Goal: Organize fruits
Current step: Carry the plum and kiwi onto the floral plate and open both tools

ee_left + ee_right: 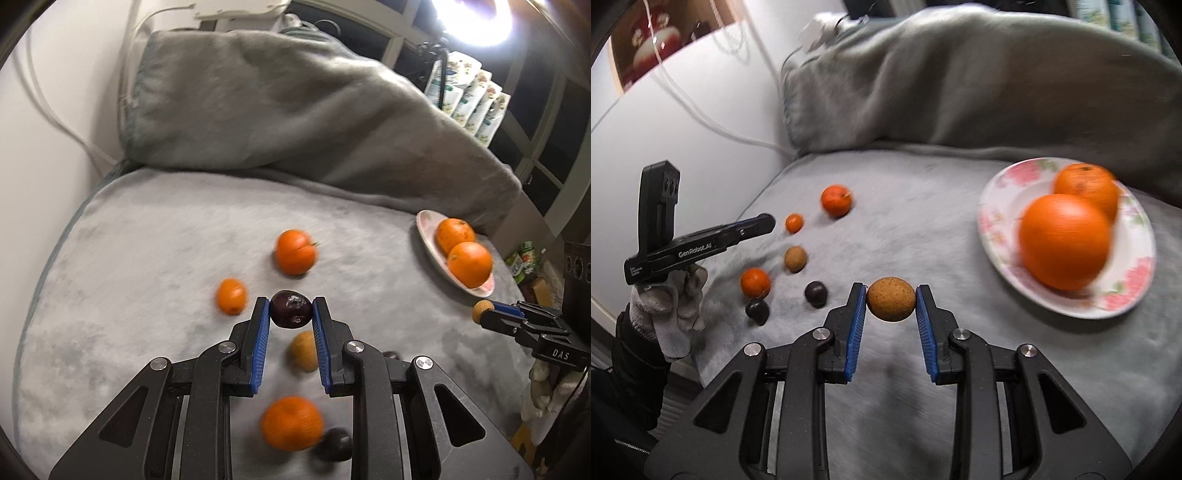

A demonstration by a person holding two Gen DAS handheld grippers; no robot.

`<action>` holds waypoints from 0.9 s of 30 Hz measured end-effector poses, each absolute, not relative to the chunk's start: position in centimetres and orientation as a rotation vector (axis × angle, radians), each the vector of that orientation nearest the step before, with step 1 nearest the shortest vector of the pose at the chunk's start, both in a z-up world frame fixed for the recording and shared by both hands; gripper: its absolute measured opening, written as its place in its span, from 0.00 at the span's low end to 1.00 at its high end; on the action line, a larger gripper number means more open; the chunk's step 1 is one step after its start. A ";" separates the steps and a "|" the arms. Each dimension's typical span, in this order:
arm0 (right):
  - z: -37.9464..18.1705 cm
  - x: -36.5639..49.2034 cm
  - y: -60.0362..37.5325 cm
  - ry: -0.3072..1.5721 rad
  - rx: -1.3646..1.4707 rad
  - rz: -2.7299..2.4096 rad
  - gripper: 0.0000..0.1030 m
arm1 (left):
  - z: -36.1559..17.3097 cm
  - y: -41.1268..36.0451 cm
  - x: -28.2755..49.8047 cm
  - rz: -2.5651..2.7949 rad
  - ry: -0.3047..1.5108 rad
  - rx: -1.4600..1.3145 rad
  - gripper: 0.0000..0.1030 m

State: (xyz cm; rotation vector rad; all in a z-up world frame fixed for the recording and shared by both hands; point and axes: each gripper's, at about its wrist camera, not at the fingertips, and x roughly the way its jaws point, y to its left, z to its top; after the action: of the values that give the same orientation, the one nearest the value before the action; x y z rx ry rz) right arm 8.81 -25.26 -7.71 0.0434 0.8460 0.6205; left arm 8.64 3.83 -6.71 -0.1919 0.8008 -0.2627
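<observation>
1. A grey plush blanket (184, 236) covers the surface, with a bulky grey cushion (295, 110) at the far side and white cables (701, 110) on the wall to the left.
2. At the right stands a white floral plate (1004, 184) carrying two large oranges (1065, 242). Loose on the blanket to the left lie three small orange tangerines (836, 200), a round brown fruit (795, 259) and two dark plums (816, 293).
3. Motion blurs most of the fruit, and my left gripper's frame cuts off one plum (334, 443) near me.
4. My left gripper (291, 310) pinches a dark purple plum (291, 309) between its blue pads, above the loose fruit.
5. My right gripper (891, 304) clamps a round brown rough-skinned fruit (891, 304), just left of the plate.
</observation>
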 end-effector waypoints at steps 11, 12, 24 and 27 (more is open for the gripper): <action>-5.8 8.3 -32.3 0.769 0.095 0.474 0.28 | -4.7 -2.5 10.9 -0.383 0.766 -0.180 0.21; -5.7 8.4 -32.8 0.765 0.101 0.465 0.28 | -4.6 -2.9 11.0 -0.391 0.762 -0.182 0.21; -5.6 10.1 -36.6 0.733 0.108 0.350 0.28 | -4.2 -10.4 13.9 -0.481 0.760 -0.131 0.21; -5.7 10.6 -37.2 0.731 0.106 0.334 0.28 | -4.6 -12.1 14.7 -0.493 0.777 -0.110 0.21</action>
State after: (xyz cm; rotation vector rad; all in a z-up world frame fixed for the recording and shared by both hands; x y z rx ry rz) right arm 10.59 -37.18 -5.73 0.1063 0.7305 0.3343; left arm 14.71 -12.09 -4.57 -0.1101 0.7765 -0.4928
